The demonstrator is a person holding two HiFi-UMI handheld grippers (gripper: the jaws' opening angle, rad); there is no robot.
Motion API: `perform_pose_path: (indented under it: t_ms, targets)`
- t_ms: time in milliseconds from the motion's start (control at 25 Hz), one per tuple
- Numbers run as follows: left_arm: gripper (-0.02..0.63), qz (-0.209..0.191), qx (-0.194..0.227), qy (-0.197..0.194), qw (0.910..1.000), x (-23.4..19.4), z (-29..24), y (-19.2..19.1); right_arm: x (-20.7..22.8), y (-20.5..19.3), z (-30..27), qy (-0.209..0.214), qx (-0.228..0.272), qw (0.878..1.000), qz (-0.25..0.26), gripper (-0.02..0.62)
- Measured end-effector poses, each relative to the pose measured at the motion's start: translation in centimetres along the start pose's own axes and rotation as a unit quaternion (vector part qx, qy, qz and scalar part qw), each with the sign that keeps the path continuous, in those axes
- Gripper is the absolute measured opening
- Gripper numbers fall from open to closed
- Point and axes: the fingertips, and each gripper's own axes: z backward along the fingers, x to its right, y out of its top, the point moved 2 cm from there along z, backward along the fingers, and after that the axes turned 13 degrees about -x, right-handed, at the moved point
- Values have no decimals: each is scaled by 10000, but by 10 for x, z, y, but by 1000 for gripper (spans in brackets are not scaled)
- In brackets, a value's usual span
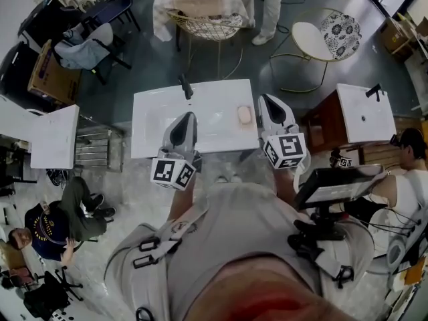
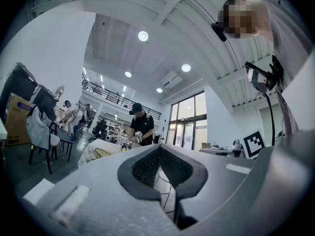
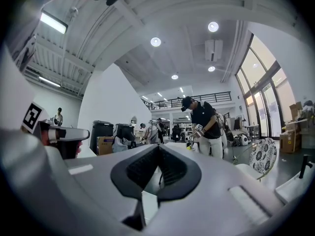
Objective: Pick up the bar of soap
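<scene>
- At the sink's (image 1: 150,122) right end, bar of soap (image 1: 244,115) lies flat, near right gripper (image 1: 266,99), presumably the taker.
- Both it and left gripper (image 1: 188,117): jaws together, empty, not yet opened.

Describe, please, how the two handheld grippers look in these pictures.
Both match. The left white plastic gripper and the right white plastic gripper each have a tapered white shell around a black ribbed claw lining, and a white cube printed with black square markers at the back. No cables are visible on either.
</scene>
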Motion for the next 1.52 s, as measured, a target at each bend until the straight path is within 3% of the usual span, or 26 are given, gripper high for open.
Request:
perform_pose_path:
  t_ms: [1520]
  targets:
    - [-6, -2, 8, -3, 10000, -1, 0, -2, -7, 2, -8, 85, -116, 9998, 117, 2]
